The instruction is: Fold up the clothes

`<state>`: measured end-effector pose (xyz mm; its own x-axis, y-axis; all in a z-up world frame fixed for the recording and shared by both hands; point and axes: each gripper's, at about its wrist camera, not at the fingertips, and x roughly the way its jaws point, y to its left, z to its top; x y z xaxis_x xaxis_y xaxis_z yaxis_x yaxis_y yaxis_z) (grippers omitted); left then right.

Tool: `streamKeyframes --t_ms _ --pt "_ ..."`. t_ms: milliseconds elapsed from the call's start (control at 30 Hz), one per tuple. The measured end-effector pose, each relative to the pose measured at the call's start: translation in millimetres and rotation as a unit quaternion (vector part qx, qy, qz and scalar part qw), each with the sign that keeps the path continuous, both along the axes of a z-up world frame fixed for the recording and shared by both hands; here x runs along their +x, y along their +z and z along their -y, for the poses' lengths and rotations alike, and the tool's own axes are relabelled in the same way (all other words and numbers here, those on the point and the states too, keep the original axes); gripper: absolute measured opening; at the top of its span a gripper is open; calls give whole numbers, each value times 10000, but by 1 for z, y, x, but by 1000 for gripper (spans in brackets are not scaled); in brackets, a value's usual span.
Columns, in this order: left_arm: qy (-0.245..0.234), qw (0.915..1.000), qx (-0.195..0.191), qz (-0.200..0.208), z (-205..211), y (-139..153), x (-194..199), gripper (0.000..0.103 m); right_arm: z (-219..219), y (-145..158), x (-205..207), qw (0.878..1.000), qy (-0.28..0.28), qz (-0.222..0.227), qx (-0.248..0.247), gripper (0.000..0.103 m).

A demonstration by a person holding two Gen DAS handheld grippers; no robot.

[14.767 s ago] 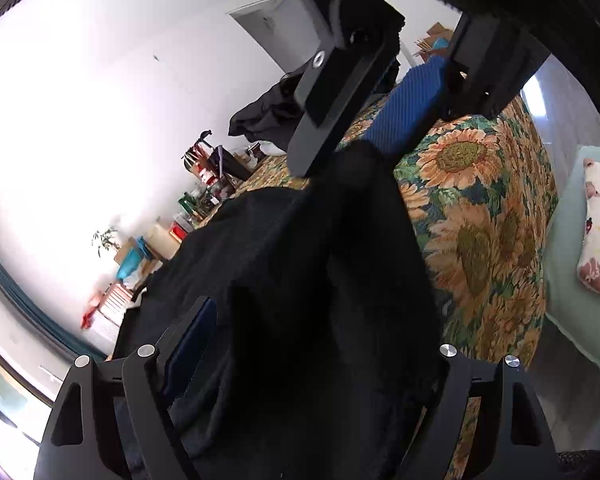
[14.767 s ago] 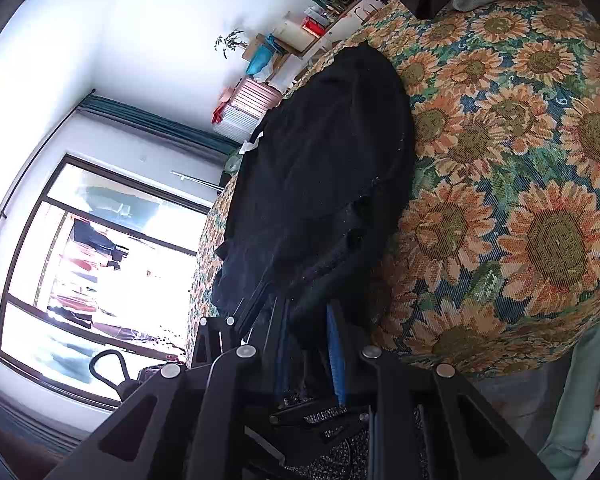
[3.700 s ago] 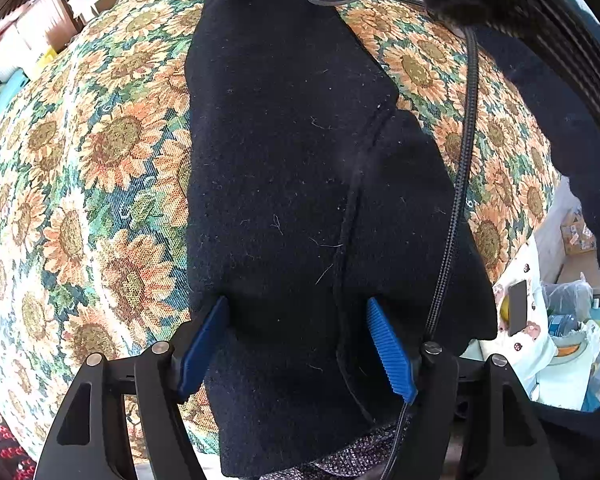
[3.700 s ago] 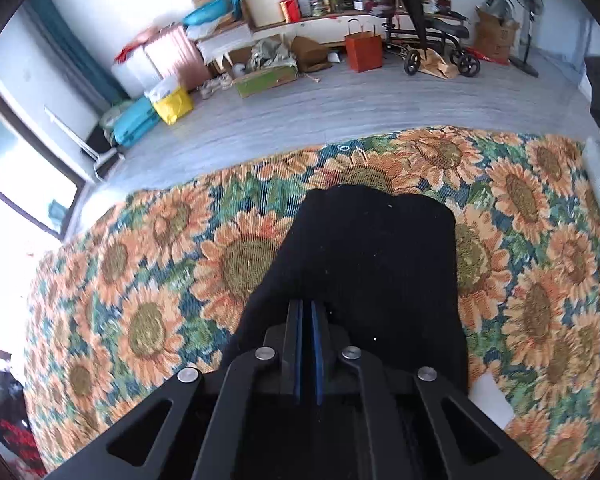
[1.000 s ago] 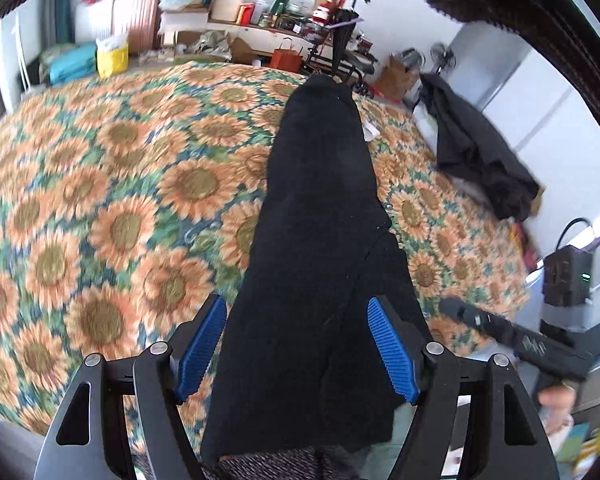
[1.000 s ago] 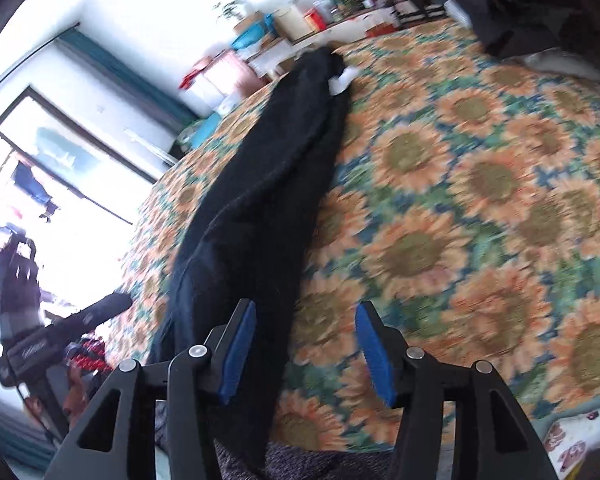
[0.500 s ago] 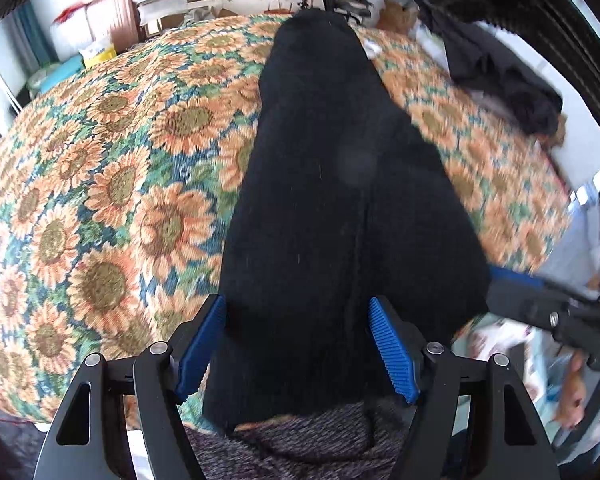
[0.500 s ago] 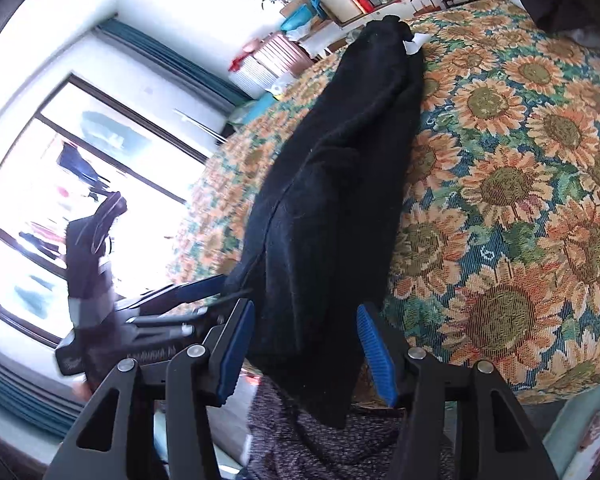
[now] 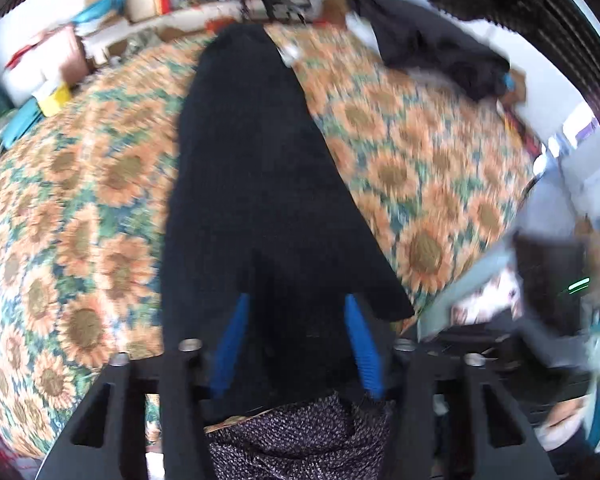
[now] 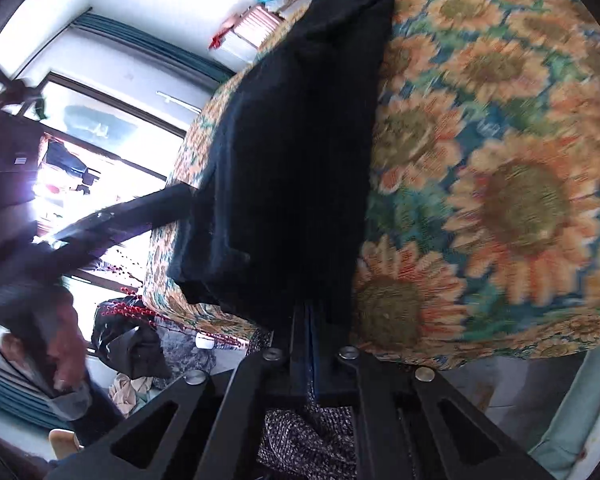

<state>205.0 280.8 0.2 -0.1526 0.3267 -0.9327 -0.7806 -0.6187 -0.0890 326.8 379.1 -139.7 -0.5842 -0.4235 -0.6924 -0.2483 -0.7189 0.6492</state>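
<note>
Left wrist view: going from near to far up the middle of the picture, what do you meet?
Speckled knit fabric → left gripper with its blue fingers closing around the near end of the black garment → garment stretching away over the sunflower bedspread → cluttered shelf.

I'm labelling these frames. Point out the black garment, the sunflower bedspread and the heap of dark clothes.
black garment (image 9: 252, 184): left wrist view, middle of its length.
sunflower bedspread (image 9: 420, 168): left wrist view, bare patch.
heap of dark clothes (image 9: 440, 48): left wrist view, centre.
</note>
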Motion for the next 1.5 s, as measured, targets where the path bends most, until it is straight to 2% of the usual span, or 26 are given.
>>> streamKeyframes --t_ms 33,100,167,267,433,600,667,733,800,833,900,933,967,1000,1033,1067,1233,1500 --pt "-48 9999 -91 -26 -2 -6 2 32 -6 8 4 9997 -78 -21 221 23" --pt "-160 9996 -206 -136 -5 -13 9 32 -21 25 12 9973 -286 -54 676 25" --pt "-299 9987 -341 -214 -4 -17 17 32 -41 41 16 9936 -544 -81 988 32" --pt "-372 9979 -458 -275 -2 -23 23 32 -77 54 -1 9888 -795 -78 1263 40" --pt "-269 9992 -273 128 3 -23 12 31 -128 64 -62 9872 -794 -33 1382 48" --pt "-403 9974 -245 554 4 -23 0 31 -168 76 -145 9827 -862 343 1604 53" --pt "-409 9936 -431 964 -1 -22 -12 31 -179 78 -181 9801 -780 519 1752 55" --pt "-329 9881 -577 1385 -5 -18 -25 32 -185 79 -215 9752 -661 756 1974 62" --pt "-270 9896 -387 1357 -9 4 -42 31 -187 79 -246 9697 -537 950 2186 63" --pt "-212 9929 -263 1138 -11 17 -50 31 -188 76 -259 9683 -474 1026 2226 63" --pt "-1 9969 -188 762 -15 33 -66 31 -193 70 -283 9669 -426 1129 2247 64" --pt "52 9973 -240 699 -18 31 -76 31 -196 67 -294 9665 -440 1164 2245 64" --pt "56 9964 -391 754 -23 23 -83 31 -201 63 -304 9664 -493 1181 2229 64" --pt "24 9951 -539 833 -26 13 -85 25 -206 60 -313 9663 -546 1199 2213 64" --pt "-11 9935 -686 913 -28 3 -87 23 -210 57 -322 9665 -574 1216 2185 64" --pt "-55 9930 -710 946 -31 -1 -89 23 -214 53 -330 9668 -571 1236 2164 64" --pt "-253 9916 -695 1062 -36 -14 -92 23 -223 39 -361 9625 -548 1343 2291 65" --pt "-317 9921 -536 1087 -31 -17 -90 23 -241 20 -382 9734 -758 1209 1792 67"
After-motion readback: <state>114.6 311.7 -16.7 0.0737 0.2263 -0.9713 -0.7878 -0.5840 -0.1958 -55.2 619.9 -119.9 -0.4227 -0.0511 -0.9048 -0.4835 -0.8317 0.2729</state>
